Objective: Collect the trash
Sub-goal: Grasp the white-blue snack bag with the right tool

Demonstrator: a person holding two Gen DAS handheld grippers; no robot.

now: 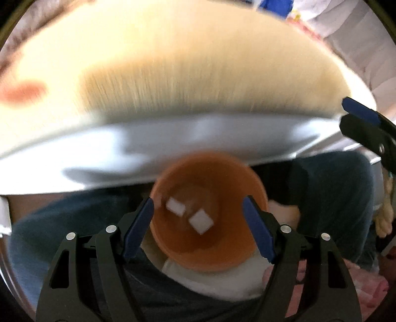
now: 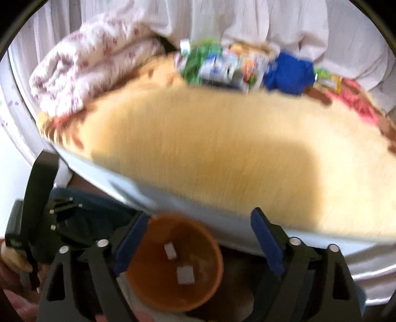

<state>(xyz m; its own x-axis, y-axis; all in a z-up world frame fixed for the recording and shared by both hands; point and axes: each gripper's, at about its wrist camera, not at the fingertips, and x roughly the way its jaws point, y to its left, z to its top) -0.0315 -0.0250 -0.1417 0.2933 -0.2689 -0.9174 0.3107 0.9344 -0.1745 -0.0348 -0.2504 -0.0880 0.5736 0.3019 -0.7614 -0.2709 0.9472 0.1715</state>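
Orange bin (image 1: pixel 210 215) contains two white scraps (image 1: pixel 201 221). Left gripper (image 1: pixel 199 228) and right gripper (image 2: pixel 198 244): jaws apart, empty.

- cream blanket (image 2: pixel 222 138) spread over bed, blurred
- folded floral quilt (image 2: pixel 81 71) at its far left corner
- blue cloth (image 2: pixel 288 73) at far edge
- white curtain (image 2: pixel 247 19) behind
- jeans (image 1: pixel 329 188) below bed edge

orange bin (image 2: pixel 173 292) holds white scraps (image 2: pixel 185 275).
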